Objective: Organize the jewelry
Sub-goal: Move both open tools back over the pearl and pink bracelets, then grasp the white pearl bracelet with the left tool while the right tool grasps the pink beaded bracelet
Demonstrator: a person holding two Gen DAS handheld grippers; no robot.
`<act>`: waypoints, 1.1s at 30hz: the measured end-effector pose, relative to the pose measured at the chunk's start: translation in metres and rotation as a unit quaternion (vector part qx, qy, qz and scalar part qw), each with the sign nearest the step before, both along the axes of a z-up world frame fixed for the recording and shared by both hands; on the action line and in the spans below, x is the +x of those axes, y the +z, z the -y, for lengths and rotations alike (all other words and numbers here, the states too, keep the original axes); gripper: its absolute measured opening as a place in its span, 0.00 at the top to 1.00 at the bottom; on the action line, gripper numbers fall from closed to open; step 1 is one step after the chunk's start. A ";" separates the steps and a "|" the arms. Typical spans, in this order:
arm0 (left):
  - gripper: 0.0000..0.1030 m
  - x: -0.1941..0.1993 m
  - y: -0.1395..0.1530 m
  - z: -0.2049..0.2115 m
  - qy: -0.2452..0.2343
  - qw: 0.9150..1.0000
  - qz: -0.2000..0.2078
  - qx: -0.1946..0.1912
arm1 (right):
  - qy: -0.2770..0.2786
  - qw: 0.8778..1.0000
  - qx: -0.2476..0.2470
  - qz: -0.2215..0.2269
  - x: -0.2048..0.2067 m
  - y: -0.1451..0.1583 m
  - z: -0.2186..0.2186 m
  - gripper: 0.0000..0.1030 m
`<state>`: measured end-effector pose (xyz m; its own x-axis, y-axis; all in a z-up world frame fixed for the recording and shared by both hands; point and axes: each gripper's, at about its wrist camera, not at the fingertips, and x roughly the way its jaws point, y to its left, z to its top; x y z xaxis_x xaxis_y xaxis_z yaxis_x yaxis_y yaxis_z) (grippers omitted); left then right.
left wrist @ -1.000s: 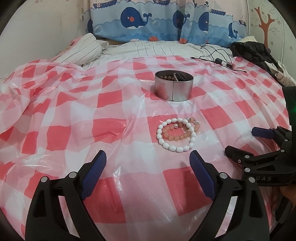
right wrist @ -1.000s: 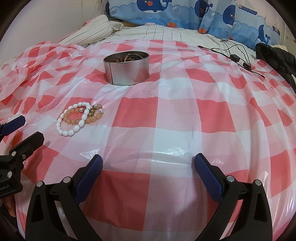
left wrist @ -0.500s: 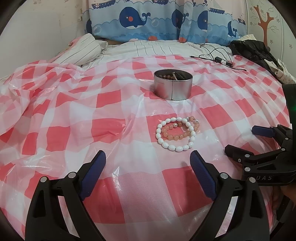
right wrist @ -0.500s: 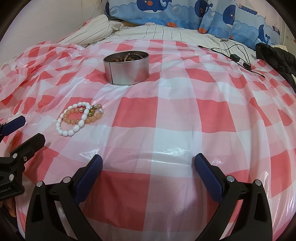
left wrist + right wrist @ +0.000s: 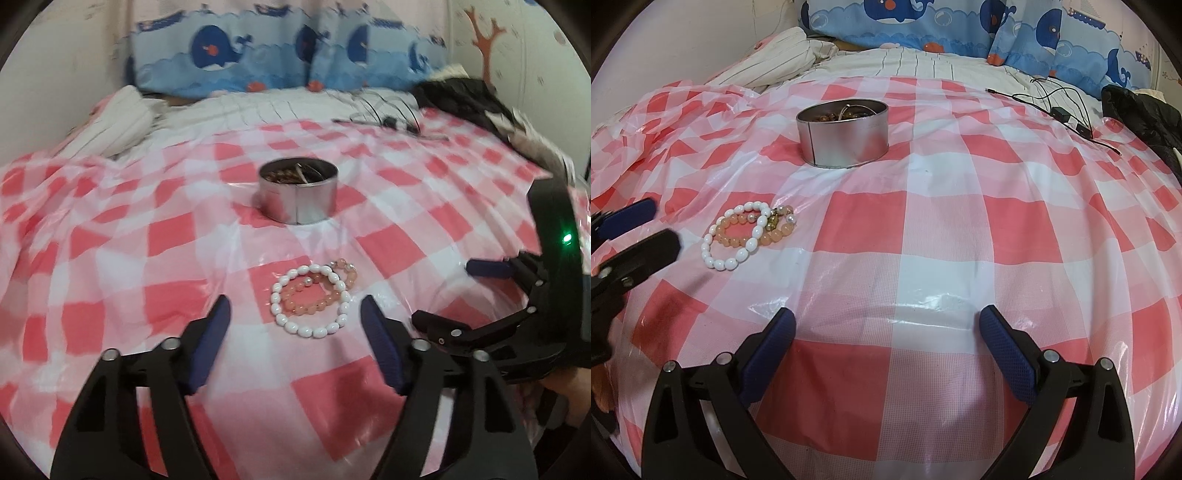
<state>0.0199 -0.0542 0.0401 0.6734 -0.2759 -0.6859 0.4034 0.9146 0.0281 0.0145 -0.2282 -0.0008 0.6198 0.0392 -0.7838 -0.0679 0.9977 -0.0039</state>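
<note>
A white bead bracelet [image 5: 317, 334] [image 5: 716, 263] lies on the red-checked sheet, overlapping orange bead bracelets [image 5: 306, 308] [image 5: 738, 240]. Beyond them stands a round metal tin [image 5: 299, 206] [image 5: 846, 144] with brown beads inside. My left gripper [image 5: 293, 301] [image 5: 659, 225] hangs low at the bracelets; its jaws are closing, with the bracelets at the gap between the tips and the pads not touching them. My right gripper [image 5: 886, 314] [image 5: 447, 291] rests open to the right of the bracelets, with nothing between its fingers.
The checked plastic sheet [image 5: 960, 221] covers a bed. Whale-print pillows [image 5: 923, 18] and striped bedding [image 5: 775, 59] lie at the back. A black cable [image 5: 1060, 110] and a dark garment [image 5: 1141, 118] lie at the far right. A hand [image 5: 569, 391] holds the right gripper.
The left gripper's jaws have narrowed and it has come closer to the bracelets, rolling slightly. The right gripper, the bracelets and the tin have not moved.
</note>
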 end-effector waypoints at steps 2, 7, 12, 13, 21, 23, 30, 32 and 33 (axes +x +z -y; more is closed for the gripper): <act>0.43 0.008 -0.004 0.006 -0.007 1.000 -0.008 0.012 | -0.001 1.000 -0.002 -0.001 0.000 -0.001 -0.001 0.07; 0.46 0.018 -0.014 0.005 0.004 0.999 -0.036 0.014 | -0.002 1.000 -0.004 -0.003 0.001 -0.002 -0.001 0.07; 0.56 0.026 -0.025 -0.008 0.035 0.997 -0.066 0.035 | -0.002 1.000 -0.005 -0.003 0.002 -0.002 -0.002 0.07; 0.58 0.026 -0.025 -0.007 0.035 0.996 -0.065 0.044 | -0.002 1.000 -0.006 -0.004 0.002 -0.002 -0.002 0.07; 0.87 0.031 -0.030 0.006 0.024 0.990 -0.044 0.130 | -0.002 1.000 -0.007 -0.004 0.001 -0.003 -0.001 0.07; 0.92 0.035 -0.027 -0.008 0.042 0.991 -0.054 0.118 | -0.003 1.000 -0.008 -0.003 0.002 -0.002 -0.001 0.07; 0.93 0.037 -0.023 -0.032 0.041 0.994 -0.090 0.050 | 0.076 0.994 -0.032 0.065 -0.010 0.026 -0.036 0.07; 0.93 0.036 -0.023 -0.034 0.045 0.994 -0.083 0.061 | 0.118 0.990 -0.038 0.065 -0.002 0.032 -0.051 0.08; 0.93 0.036 -0.022 -0.037 0.046 0.994 -0.083 0.060 | 0.142 0.987 -0.046 0.059 0.006 0.033 -0.060 0.08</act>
<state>0.0557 -0.0174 0.0181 0.5669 -0.1283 -0.8137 0.3261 0.9420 0.0786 0.0204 -0.1687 0.0324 0.6819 0.1561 -0.7146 -0.3380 0.9336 -0.1186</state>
